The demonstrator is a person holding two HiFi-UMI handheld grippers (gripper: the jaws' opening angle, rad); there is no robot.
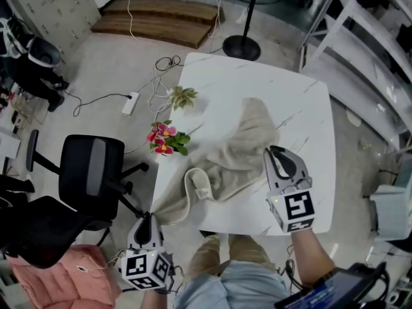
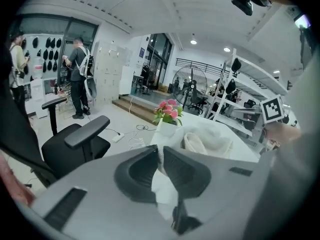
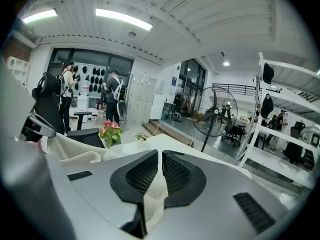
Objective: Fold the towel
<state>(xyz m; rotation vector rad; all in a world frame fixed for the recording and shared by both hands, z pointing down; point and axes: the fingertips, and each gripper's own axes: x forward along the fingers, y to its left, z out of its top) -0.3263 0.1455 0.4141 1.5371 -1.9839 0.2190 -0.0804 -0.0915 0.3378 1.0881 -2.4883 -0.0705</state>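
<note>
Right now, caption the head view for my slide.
Left hand-held gripper and right hand-held gripper pinch a towel on a table.

office workspace: swivel chair, shelving

The towel lies bunched on the tabletop, running from the near left corner toward the middle. Your left tongs sit at that corner with a towel end between them. Your right tongs sit at the towel's right edge, with cloth between them too. The flowers stand at the left edge, with the small plant behind them. An office chair stands off to the left, and a fan base beyond the far edge.
</note>
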